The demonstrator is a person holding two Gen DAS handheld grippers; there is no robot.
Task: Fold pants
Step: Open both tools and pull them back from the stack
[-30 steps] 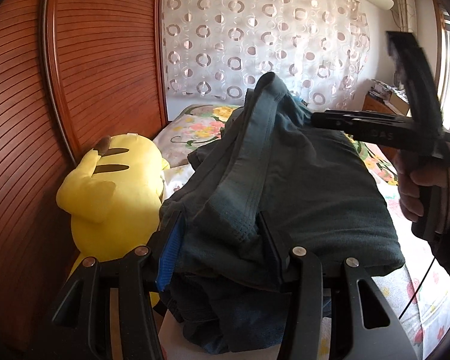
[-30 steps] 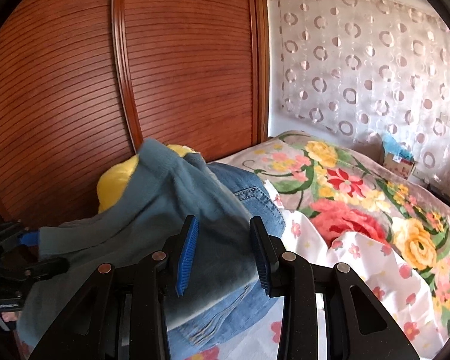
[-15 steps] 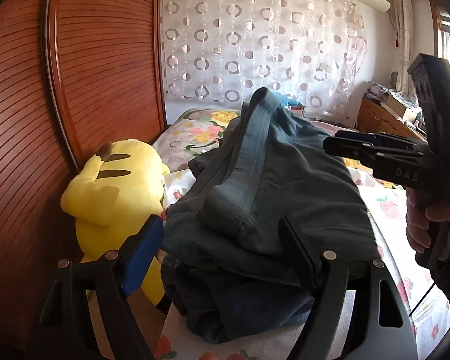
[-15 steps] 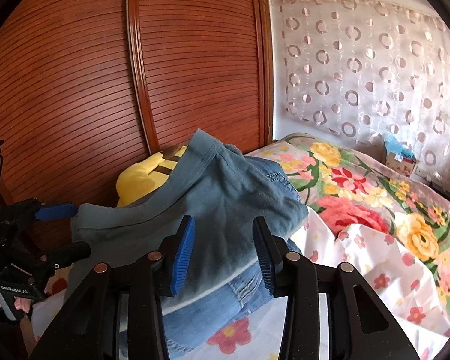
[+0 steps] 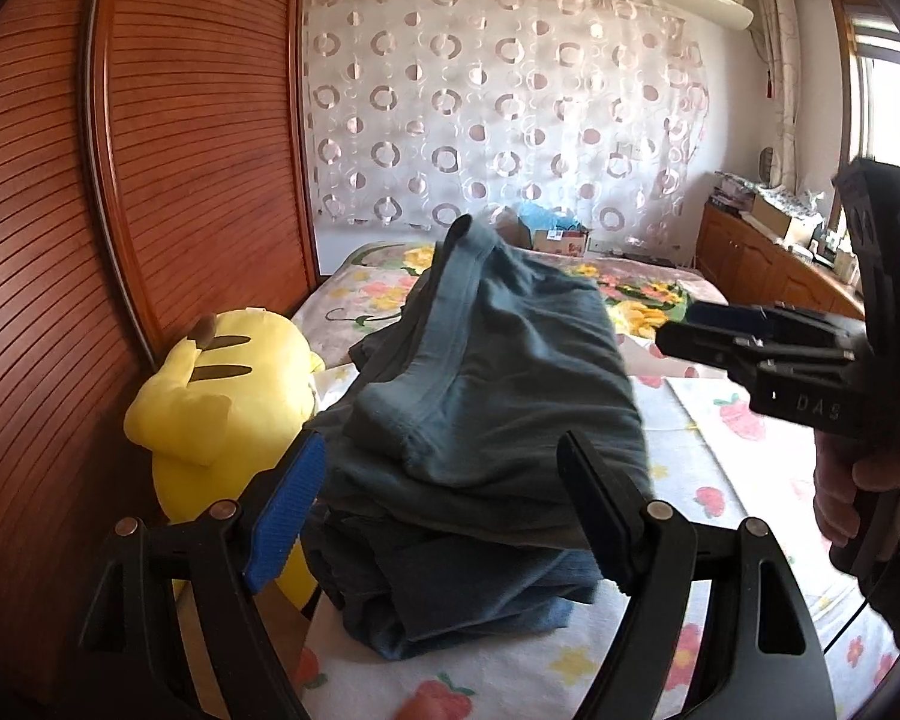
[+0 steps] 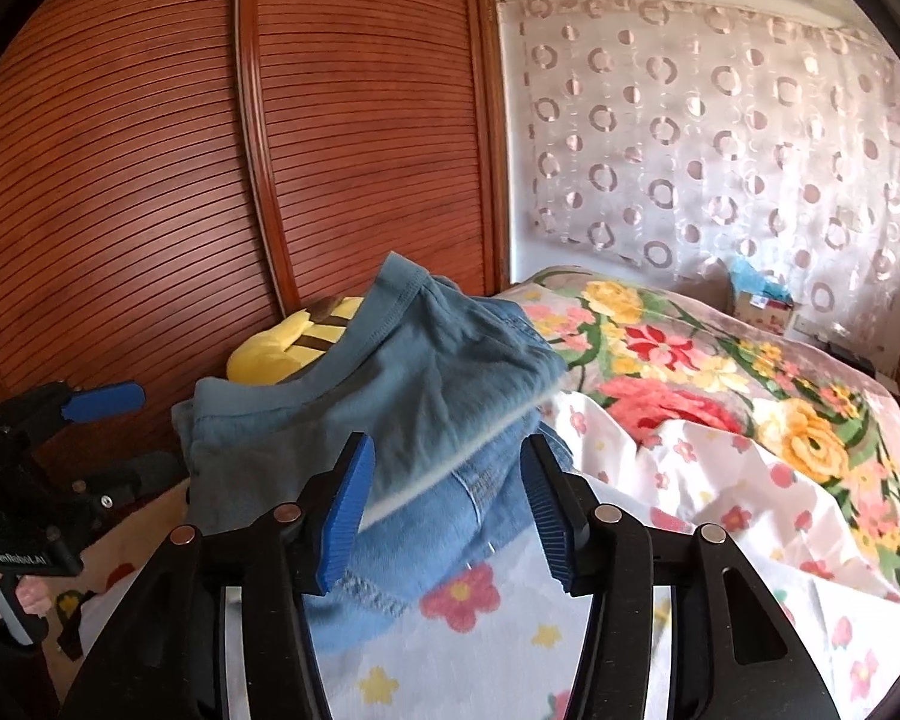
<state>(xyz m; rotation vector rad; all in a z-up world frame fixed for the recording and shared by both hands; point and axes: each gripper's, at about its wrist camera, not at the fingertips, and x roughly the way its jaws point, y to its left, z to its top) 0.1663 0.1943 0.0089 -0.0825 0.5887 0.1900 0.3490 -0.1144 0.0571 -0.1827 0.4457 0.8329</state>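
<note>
The folded teal-grey pants [image 5: 498, 384] lie on top of a pile of folded clothes on the bed, over blue jeans [image 6: 450, 510]. They also show in the right wrist view [image 6: 402, 396]. My left gripper [image 5: 444, 516] is open and empty, just short of the near edge of the pile. My right gripper [image 6: 444, 510] is open and empty, a little back from the pile's side. It also shows in the left wrist view [image 5: 684, 330], held by a hand at the right. The left gripper shows in the right wrist view [image 6: 102, 414].
A yellow plush toy [image 5: 222, 396] leans between the pile and the wooden slatted wardrobe [image 5: 150, 180]. The bed has a white flowered sheet [image 6: 690, 510] and a floral quilt [image 6: 720, 372]. A circle-patterned curtain [image 5: 498, 108] hangs behind, with a wooden cabinet [image 5: 768, 264] at right.
Both grippers opened and let go of the pants, then drew back from the pile. The pants settled on the stack.
</note>
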